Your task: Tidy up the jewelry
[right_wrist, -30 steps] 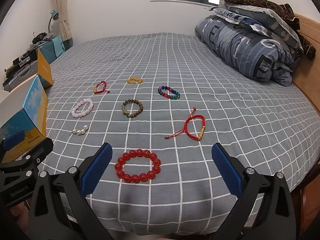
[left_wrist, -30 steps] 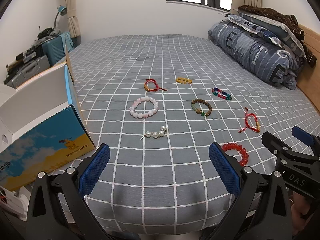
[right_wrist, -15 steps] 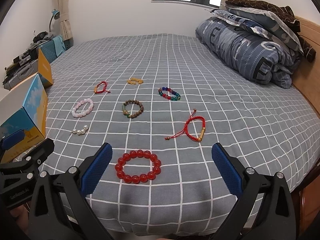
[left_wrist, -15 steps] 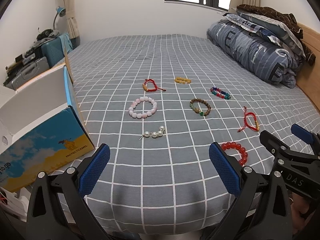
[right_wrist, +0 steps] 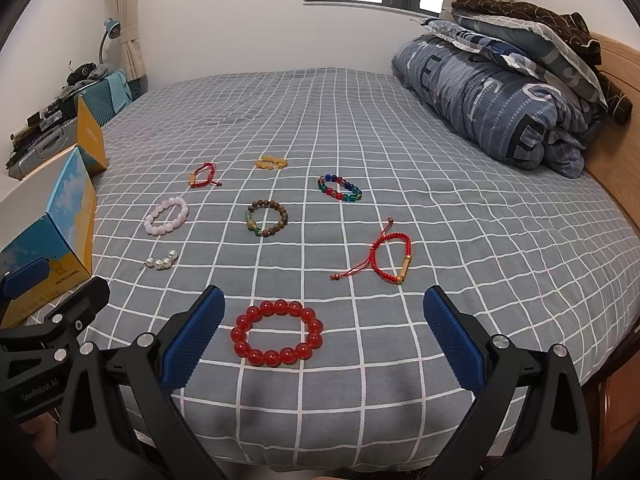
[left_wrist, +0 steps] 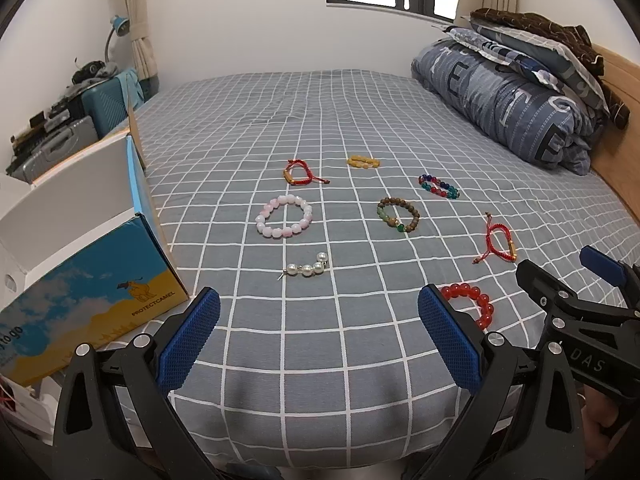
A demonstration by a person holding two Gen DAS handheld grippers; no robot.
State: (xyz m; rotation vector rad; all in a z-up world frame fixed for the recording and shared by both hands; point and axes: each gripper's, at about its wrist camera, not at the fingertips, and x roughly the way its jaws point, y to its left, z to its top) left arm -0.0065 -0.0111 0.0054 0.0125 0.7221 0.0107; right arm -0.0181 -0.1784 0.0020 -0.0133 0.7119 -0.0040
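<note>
I hold both grippers over the near edge of a grey checked bed (right_wrist: 400,120), and nothing is sorted yet as far as I can judge. My right gripper (right_wrist: 324,328) is spread wide and empty; the red bead bracelet (right_wrist: 277,332) lies on the sheet between its fingers, untouched. Just beyond it, slightly right, sits a red cord bracelet (right_wrist: 390,258). My left gripper (left_wrist: 318,334) is also wide and empty. Ahead of it lie a short pearl strand (left_wrist: 306,268) and a pink bead bracelet (left_wrist: 285,216); an open box (left_wrist: 80,240) stands to its left. Farther out rest a brown bead bracelet (right_wrist: 266,218), a multicoloured one (right_wrist: 340,189), a second red cord (right_wrist: 204,175) and a yellow piece (right_wrist: 271,162). All eight pieces remain loose on the bed
</note>
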